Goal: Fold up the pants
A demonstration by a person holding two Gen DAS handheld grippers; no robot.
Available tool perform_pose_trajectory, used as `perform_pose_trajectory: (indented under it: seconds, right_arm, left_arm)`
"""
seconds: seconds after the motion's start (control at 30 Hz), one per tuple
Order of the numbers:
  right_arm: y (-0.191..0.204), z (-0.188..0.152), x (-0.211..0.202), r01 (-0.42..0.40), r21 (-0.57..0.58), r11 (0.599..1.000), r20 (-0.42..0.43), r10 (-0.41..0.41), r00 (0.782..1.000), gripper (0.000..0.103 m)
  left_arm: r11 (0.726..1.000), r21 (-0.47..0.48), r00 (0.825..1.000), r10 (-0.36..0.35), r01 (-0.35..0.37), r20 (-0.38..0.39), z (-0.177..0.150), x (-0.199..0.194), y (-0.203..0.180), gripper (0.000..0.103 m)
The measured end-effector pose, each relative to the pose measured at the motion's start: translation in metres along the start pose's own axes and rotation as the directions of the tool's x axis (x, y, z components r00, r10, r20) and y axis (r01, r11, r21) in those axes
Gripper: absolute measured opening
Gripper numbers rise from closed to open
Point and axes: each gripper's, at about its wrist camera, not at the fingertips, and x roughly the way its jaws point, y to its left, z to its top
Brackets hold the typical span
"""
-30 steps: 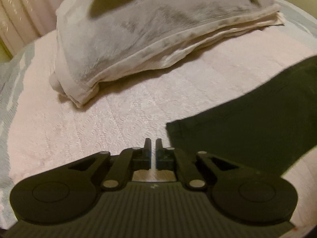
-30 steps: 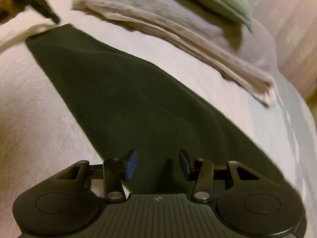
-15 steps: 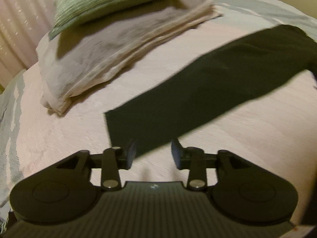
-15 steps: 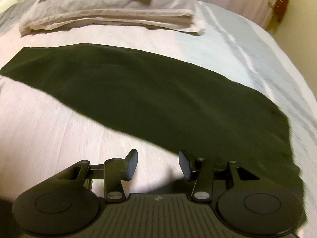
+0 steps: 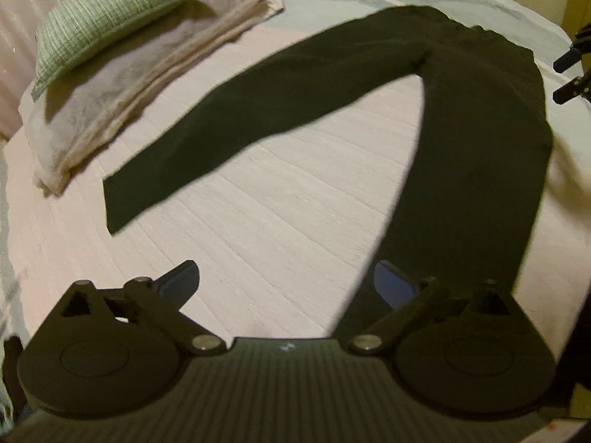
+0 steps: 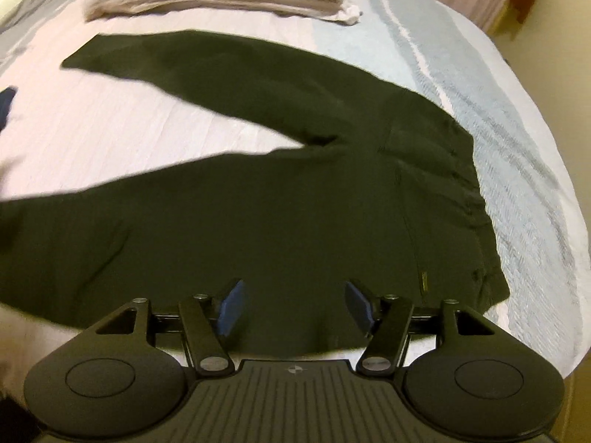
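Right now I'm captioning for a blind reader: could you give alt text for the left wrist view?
Dark pants lie spread on a pale bed, legs splayed in a wide V. The open left tool is in the foreground, holding nothing. A green pillow sits on folded blankets at upper left.

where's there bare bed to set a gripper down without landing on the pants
Bare bedspread lies in the wedge between the two spread legs of the pants, and between the far leg and the folded blankets. The waist end near the striped bed edge is crowded.
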Motion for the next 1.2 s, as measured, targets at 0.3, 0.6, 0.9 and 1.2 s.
perform_pose_trajectory:
  seconds: [0.3,0.6,0.9,1.2]
  right_arm:
    - [-0.007,-0.015,-0.016,-0.095,-0.086,0.992,0.008,0.096,0.995,0.059]
    - [-0.018,-0.027,-0.031,-0.093,-0.072,0.993,0.029,0.095,0.995,0.059]
    - [-0.006,-0.051,-0.049,-0.058,-0.03,0.998,0.002,0.058,0.998,0.059]
    - [0.006,-0.069,-0.053,-0.045,-0.024,0.999,-0.024,0.044,0.999,0.059]
  left_arm:
    - [0.986,-0.149,0.989,0.053,-0.074,-0.138,0.001,-0.025,-0.047,0.102]
    - [0.979,-0.192,0.982,0.031,-0.067,-0.185,-0.009,-0.034,-0.065,0.102]
    - [0.985,-0.169,0.982,0.005,-0.037,-0.19,-0.027,-0.04,-0.068,0.102]
    - [0.987,-0.156,0.982,0.0,-0.03,-0.187,-0.038,-0.046,-0.069,0.102]
